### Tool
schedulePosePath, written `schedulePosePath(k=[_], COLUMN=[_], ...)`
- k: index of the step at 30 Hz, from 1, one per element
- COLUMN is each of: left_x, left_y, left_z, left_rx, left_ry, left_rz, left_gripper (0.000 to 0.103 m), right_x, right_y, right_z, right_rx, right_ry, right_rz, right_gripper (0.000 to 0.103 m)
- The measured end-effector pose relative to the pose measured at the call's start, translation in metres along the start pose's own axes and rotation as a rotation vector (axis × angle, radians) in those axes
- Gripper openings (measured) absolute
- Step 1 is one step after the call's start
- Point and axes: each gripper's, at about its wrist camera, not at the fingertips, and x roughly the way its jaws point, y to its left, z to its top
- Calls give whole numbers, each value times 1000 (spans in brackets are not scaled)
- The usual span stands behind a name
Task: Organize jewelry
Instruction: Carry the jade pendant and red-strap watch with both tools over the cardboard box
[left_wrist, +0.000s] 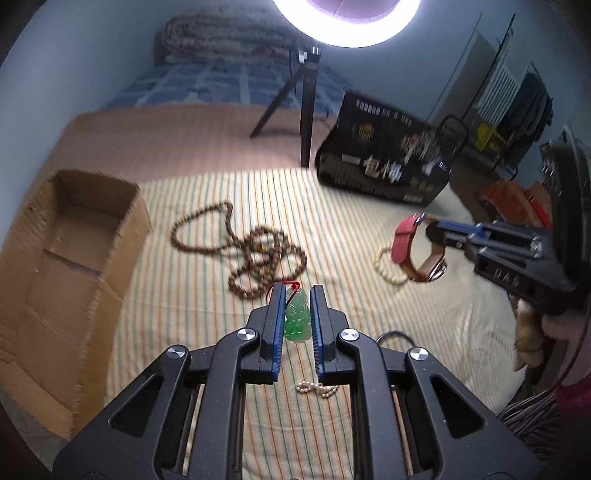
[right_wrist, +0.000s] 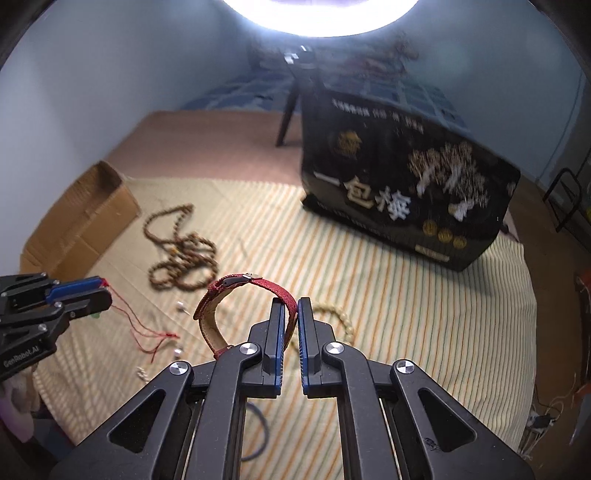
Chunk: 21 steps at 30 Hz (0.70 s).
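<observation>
My left gripper (left_wrist: 297, 295) is shut on a green jade pendant (left_wrist: 296, 318) with a red cord, held above the striped cloth (left_wrist: 207, 302). In the right wrist view it (right_wrist: 105, 291) is at the left with the red cord (right_wrist: 144, 328) hanging down. My right gripper (right_wrist: 291, 306) is shut on a red watch strap (right_wrist: 236, 291), lifted off the cloth; it also shows in the left wrist view (left_wrist: 430, 232). A long brown bead necklace (left_wrist: 255, 251) lies coiled mid-cloth. A cream bead bracelet (left_wrist: 388, 271) lies under the watch. A small pearl piece (left_wrist: 317, 388) lies near me.
An open cardboard box (left_wrist: 66, 258) stands at the cloth's left. A black printed box (left_wrist: 388, 162) stands at the back right. A tripod (left_wrist: 304, 110) with a ring light (left_wrist: 347, 22) stands behind. A blue ring (right_wrist: 258, 432) lies near my right gripper.
</observation>
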Motion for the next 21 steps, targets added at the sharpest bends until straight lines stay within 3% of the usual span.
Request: schedulePosePath(k=[9,21], left_x=[-62,-115], left_y=[20,79], left_z=[15,12], left_rx=[-26,-102], left_ry=[-136,-249], left_rz=[4,110], left_gripper=[11,11], right_x=[-22,-31], right_y=[25,99], right_z=[11,37], right_rx=[-25,-133], right_ry=[-57,-96], right_rz=[50,166], right_gripper=[5,5])
